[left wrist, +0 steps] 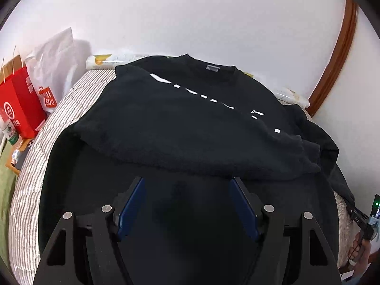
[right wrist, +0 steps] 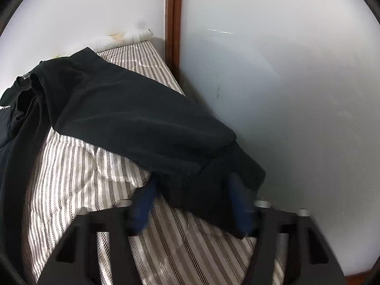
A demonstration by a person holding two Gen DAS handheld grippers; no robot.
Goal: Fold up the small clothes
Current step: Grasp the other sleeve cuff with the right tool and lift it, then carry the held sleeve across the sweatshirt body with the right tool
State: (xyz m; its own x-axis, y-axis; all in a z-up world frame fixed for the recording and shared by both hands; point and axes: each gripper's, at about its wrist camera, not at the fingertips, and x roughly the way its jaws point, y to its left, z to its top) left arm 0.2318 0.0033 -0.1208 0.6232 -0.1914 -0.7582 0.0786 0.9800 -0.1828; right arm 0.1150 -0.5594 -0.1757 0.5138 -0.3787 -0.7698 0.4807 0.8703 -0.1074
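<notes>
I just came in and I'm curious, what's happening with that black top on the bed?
A person is folding a black long-sleeved sweatshirt with white lettering spread on a grey-and-white striped bedcover. One sleeve already lies folded across the chest. The left tool hovers open over the lower part. The right tool has the other sleeve's cuff between its blue fingers; whether it's pinched yet isn't clear.

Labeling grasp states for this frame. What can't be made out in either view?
- Right wrist view: right gripper is motion-blurred; the sleeve cuff lies between its fingers, but pad contact is unreadable.
- Left wrist view: the sweatshirt is folded over its white lettering, leaving it unreadable.
- Left wrist view: the sweatshirt's near hem lies behind the left gripper.
</notes>
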